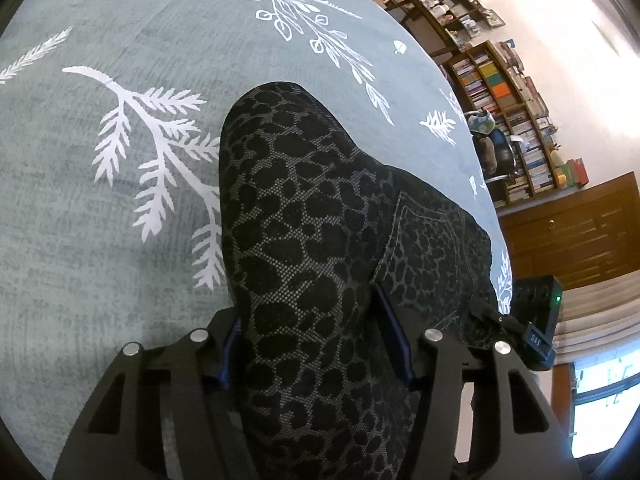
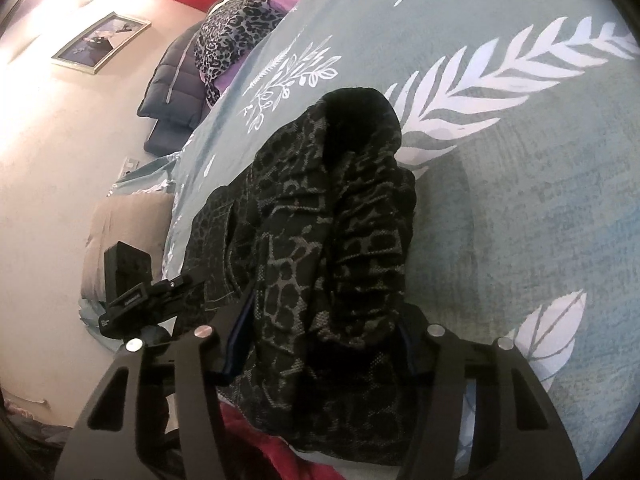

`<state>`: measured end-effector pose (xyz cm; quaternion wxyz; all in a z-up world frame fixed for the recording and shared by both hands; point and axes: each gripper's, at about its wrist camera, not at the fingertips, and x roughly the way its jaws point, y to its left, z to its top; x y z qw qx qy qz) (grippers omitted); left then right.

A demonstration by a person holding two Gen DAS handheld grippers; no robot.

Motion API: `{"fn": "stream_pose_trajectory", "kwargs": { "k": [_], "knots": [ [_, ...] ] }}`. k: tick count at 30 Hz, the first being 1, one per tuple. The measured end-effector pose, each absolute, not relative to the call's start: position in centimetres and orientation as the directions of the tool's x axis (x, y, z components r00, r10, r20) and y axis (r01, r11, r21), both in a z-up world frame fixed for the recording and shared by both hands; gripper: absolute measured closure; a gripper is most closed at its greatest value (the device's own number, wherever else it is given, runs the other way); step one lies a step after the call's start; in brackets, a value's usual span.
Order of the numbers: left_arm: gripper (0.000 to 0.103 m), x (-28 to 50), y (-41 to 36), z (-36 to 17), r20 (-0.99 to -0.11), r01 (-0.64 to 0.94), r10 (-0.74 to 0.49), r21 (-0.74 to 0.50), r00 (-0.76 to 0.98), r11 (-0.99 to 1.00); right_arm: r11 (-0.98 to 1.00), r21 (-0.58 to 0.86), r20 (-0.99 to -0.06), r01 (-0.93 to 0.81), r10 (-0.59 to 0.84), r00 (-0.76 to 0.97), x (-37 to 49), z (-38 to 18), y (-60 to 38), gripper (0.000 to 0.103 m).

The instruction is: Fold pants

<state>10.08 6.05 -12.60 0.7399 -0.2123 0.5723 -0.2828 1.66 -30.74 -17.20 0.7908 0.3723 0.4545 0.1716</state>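
Gripping thick bundles of the leopard-print pants (image 1: pixel 304 216) on both sides: left gripper (image 1: pixel 316 344) has its blue pads pressed against a wad of cloth, jaws about half spread; right gripper (image 2: pixel 320 344) likewise clamps a bunched roll. Pants lie on the teal leaf-print bedspread (image 1: pixel 100 240), near its edge on the bookshelf (image 1: pixel 516 120) side. Long axis runs away from both grippers toward mid-bed. Neither hand is nearer. Judgement: coming fold carries the cloth along that axis.
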Motion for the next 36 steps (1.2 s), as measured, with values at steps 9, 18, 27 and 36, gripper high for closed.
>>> {"fn": "stream_pose_trajectory", "kwargs": {
  "k": [9,18,27,36],
  "knots": [
    [0.038,10.2,5.9,-13.2,-0.722,0.159,-0.667,-0.648,0.182,0.745,0.683,0.728,-0.603,0.054,0.601,0.524,2.0,-17.4,-30.5,0.044],
    [0.055,9.6,6.3,-12.0,-0.714,0.185,-0.671,-0.645,0.199,0.741,0.696,0.718,-0.581,0.018,0.585,0.565,1.2,-15.7,-30.4,0.061],
    [0.063,10.7,5.2,-9.7,-0.719,0.225,-0.658,-0.619,0.223,0.752,0.722,0.689,-0.555,-0.058,0.577,0.599,2.1,-12.3,-30.1,0.063],
    [0.064,13.2,3.4,-8.6,-0.719,0.244,-0.657,-0.611,0.229,0.753,0.727,0.684,-0.541,-0.059,0.560,0.628,3.6,-11.5,-31.3,0.063]
  ]
}}
